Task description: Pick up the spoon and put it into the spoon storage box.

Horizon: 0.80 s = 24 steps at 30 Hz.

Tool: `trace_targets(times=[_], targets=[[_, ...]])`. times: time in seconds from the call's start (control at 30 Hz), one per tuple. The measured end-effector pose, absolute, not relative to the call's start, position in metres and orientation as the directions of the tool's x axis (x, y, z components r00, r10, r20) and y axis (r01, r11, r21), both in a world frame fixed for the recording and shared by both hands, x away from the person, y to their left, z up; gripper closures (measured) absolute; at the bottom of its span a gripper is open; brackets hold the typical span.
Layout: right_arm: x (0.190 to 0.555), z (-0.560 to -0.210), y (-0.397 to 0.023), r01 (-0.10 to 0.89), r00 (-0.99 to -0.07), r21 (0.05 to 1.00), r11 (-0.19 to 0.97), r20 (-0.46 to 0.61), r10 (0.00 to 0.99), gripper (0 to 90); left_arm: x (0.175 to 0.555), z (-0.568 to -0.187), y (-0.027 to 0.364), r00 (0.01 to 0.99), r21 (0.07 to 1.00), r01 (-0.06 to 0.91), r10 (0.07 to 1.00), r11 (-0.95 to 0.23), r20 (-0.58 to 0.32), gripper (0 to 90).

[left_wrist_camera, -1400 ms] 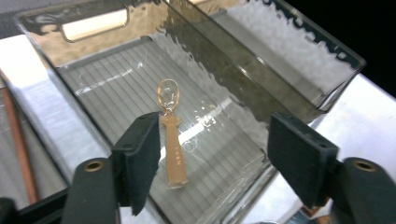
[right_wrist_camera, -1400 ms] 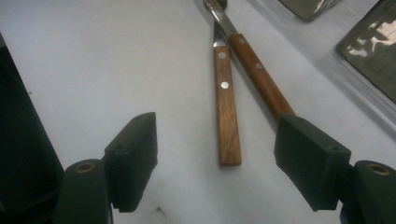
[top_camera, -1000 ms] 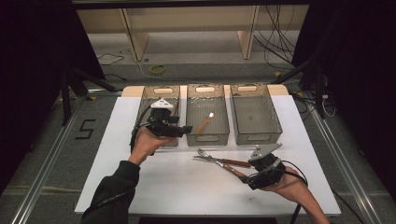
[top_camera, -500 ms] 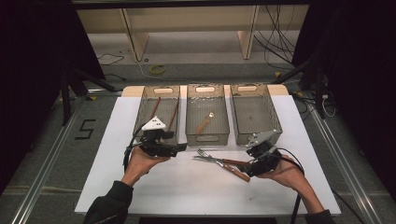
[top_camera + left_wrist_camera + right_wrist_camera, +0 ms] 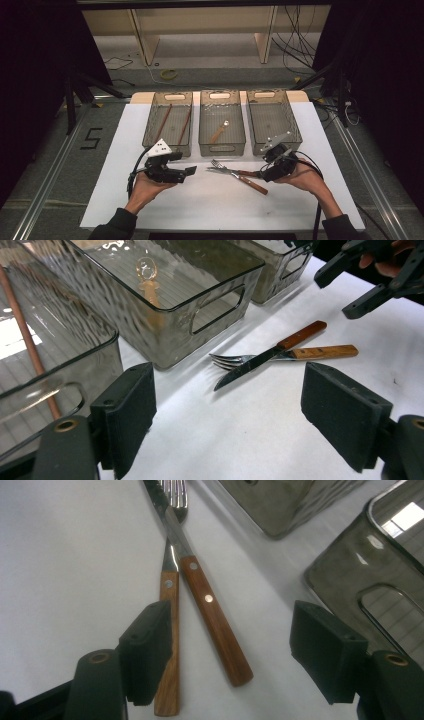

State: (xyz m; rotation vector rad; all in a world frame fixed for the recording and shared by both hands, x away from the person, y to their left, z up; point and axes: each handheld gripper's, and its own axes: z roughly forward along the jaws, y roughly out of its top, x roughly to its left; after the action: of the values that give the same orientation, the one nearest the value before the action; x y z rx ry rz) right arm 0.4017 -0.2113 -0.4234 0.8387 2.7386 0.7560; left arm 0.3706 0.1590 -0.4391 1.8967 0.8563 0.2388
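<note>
- Knife (image 5: pixel 212 605) and fork (image 5: pixel 167 645) lie crossed on the white bench (image 5: pixel 200 210), just in front of the middle bin (image 5: pixel 222 145) (that bin has a spoon (image 5: pixel 219 133) in it).
- Right gripper (image 5: pixel 230 652) is at the wooden handles, fingers (image 5: pixel 147 650) wide apart and just now closing a little. The knife handle sits between them, but nothing is pinched yet.
- Next, I think it must come lower and squeeze only one handle, because the two lie so close.
- Left gripper (image 5: pixel 227 422) waits nearby, fingers (image 5: pixel 127 415) spread wide, holding nothing.
</note>
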Motion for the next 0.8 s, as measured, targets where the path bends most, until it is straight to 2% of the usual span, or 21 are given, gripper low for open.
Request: trace_targets(times=[0.8], targets=[[0.423,-0.450,-0.190,0.464,-0.865,0.396,0.792,0.009,0.502,46.4,0.354,-0.456,0.176,0.711,0.853,0.475,0.665,-0.215,-0.229,21.0]])
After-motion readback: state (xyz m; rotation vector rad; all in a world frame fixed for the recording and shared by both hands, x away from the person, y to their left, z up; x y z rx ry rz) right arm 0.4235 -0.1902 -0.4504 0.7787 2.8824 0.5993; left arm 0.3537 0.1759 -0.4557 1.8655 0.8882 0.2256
